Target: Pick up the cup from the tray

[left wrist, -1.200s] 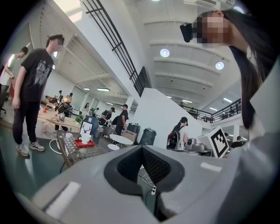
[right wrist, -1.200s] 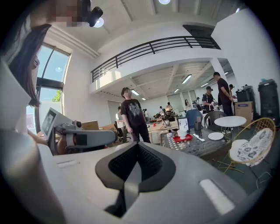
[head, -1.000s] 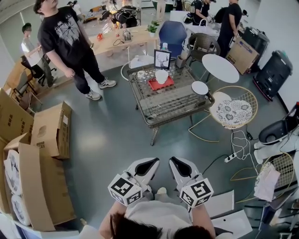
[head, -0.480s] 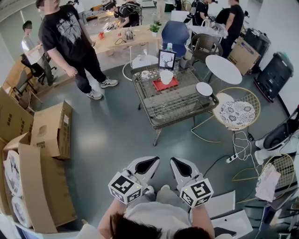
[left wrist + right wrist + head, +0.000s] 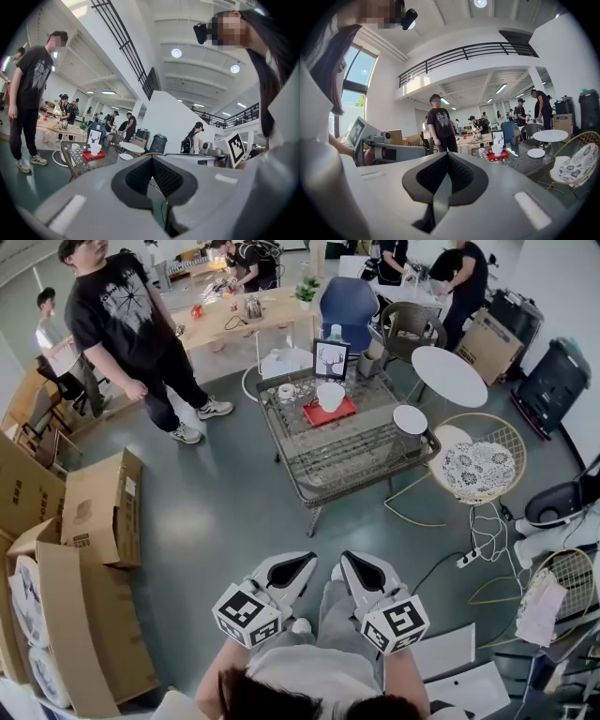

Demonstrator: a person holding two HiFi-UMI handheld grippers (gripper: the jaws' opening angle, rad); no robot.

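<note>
A white cup (image 5: 329, 395) stands on a small red tray (image 5: 330, 412) on the far half of a wire-mesh table (image 5: 352, 460), well ahead of me across the grey floor. My left gripper (image 5: 292, 570) and right gripper (image 5: 357, 568) are held side by side low in front of my body, both shut and holding nothing, far from the table. In the left gripper view the cup (image 5: 95, 149) and tray (image 5: 91, 155) show small at left beyond the closed left gripper (image 5: 153, 159). The right gripper view has the cup (image 5: 497, 149) on its tray (image 5: 497, 155) right of the closed right gripper (image 5: 448, 156).
A person in a black T-shirt (image 5: 127, 320) stands left of the table. Cardboard boxes (image 5: 94, 502) line the left side. A wicker chair with a patterned cushion (image 5: 478, 470) and a white round table (image 5: 448, 376) stand to the right. A picture frame (image 5: 330, 359) stands behind the cup; a power strip (image 5: 466, 559) lies on the floor.
Both grippers, still shut, have moved a little forward with my body toward the table. The person in black has shifted slightly.
</note>
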